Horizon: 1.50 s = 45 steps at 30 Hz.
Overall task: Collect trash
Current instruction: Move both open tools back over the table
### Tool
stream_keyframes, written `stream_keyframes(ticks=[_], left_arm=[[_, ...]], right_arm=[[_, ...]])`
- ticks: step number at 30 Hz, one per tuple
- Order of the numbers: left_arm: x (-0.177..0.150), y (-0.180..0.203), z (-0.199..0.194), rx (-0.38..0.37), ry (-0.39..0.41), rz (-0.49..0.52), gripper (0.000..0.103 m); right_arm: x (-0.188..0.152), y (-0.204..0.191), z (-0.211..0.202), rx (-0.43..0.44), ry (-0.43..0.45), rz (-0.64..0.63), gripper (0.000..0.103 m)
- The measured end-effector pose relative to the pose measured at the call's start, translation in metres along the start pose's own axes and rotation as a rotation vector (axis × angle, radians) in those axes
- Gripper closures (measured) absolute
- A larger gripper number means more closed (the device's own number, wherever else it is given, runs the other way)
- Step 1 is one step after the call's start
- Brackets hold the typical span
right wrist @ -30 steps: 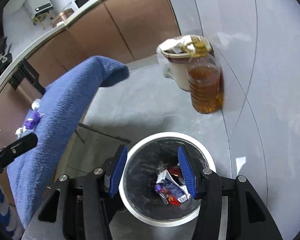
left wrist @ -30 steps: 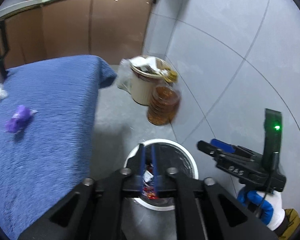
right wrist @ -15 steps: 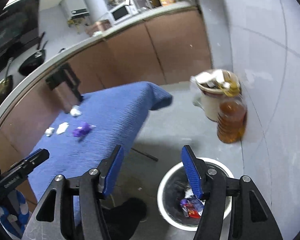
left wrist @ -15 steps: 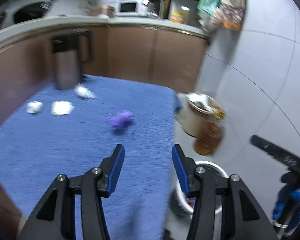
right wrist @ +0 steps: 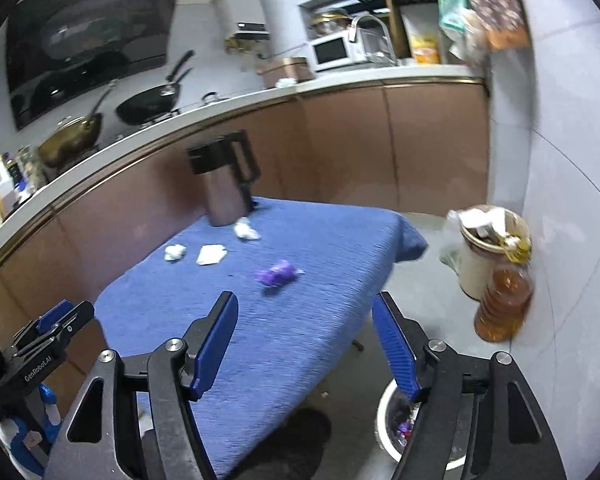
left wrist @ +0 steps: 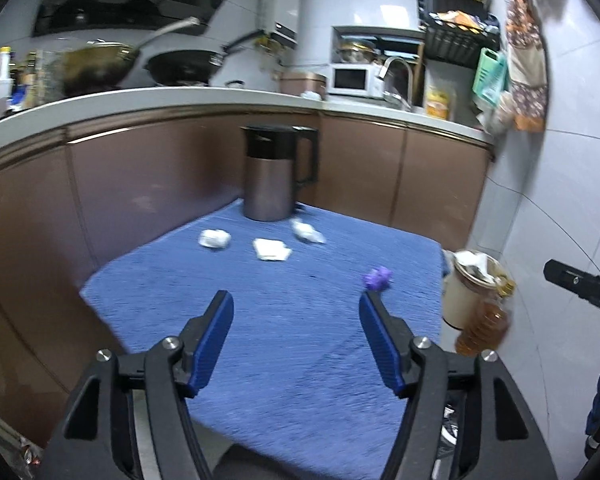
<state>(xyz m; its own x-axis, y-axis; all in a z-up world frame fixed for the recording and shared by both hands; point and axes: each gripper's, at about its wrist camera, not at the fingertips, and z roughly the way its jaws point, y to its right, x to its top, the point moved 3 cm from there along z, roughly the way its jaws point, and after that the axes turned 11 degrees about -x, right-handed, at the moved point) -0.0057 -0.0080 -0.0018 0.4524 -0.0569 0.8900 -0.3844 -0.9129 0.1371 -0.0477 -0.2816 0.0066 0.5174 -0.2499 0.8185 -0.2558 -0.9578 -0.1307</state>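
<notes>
A blue-clothed table (left wrist: 300,340) carries trash: a purple wrapper (left wrist: 377,278) near its right edge, and three white paper scraps (left wrist: 214,239) (left wrist: 271,249) (left wrist: 307,233) near the far side. In the right wrist view the purple wrapper (right wrist: 277,273) and white scraps (right wrist: 210,255) lie beyond the fingers. My left gripper (left wrist: 296,316) is open and empty above the table's near part. My right gripper (right wrist: 302,314) is open and empty above the table's right edge. The white trash bin (right wrist: 388,428) with wrappers inside sits on the floor, lower right.
A steel kettle (left wrist: 270,174) with a black handle stands at the table's far side. A beige bucket full of rubbish (right wrist: 486,248) and an oil bottle (right wrist: 502,304) stand by the tiled wall. Brown cabinets and a counter with pans run behind.
Both grippers rose from over the trash bin and swung up toward the table. The left gripper went from shut to open. The right stayed open.
</notes>
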Motion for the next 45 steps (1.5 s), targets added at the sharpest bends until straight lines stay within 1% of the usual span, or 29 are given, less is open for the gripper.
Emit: stream_keyframes(ticks=[4, 7, 9, 11, 15, 17, 20, 24, 28, 38, 45], left_arm=[[-0.002, -0.018, -0.022, 0.036, 0.039, -0.018, 0.038], [-0.004, -0.027, -0.033, 0.065, 0.054, -0.021, 0.037], [-0.006, -0.031, -0.039, 0.075, 0.062, -0.026, 0.036], [-0.006, -0.035, -0.043, 0.088, 0.069, -0.031, 0.034], [-0.008, -0.041, -0.048, 0.109, 0.082, -0.038, 0.033], [-0.009, -0.043, -0.048, 0.117, 0.082, -0.038, 0.032], [-0.011, -0.046, -0.047, 0.120, 0.090, -0.042, 0.032], [-0.013, -0.050, -0.044, 0.122, 0.096, -0.058, 0.032], [-0.014, -0.052, -0.040, 0.139, 0.085, -0.049, 0.032], [-0.018, -0.066, -0.015, 0.170, 0.020, -0.041, 0.032], [-0.022, -0.076, 0.011, 0.163, -0.033, -0.047, 0.032]], right_arm=[[0.001, -0.024, -0.008, 0.028, 0.014, -0.036, 0.034], [0.000, -0.041, -0.012, 0.046, 0.018, -0.062, 0.034], [-0.002, -0.051, -0.015, 0.052, 0.021, -0.079, 0.031], [-0.002, -0.059, -0.017, 0.059, 0.025, -0.097, 0.024], [0.000, -0.069, -0.021, 0.059, 0.046, -0.126, 0.017], [0.002, -0.072, -0.021, 0.046, 0.058, -0.132, 0.005], [0.002, -0.075, -0.021, 0.038, 0.075, -0.133, 0.000], [0.002, -0.071, -0.012, 0.031, 0.072, -0.123, 0.000], [0.001, -0.069, 0.003, 0.043, 0.043, -0.101, 0.000], [-0.005, -0.073, 0.042, 0.053, -0.035, -0.077, 0.000], [-0.011, -0.082, 0.071, 0.077, -0.085, -0.079, 0.000]])
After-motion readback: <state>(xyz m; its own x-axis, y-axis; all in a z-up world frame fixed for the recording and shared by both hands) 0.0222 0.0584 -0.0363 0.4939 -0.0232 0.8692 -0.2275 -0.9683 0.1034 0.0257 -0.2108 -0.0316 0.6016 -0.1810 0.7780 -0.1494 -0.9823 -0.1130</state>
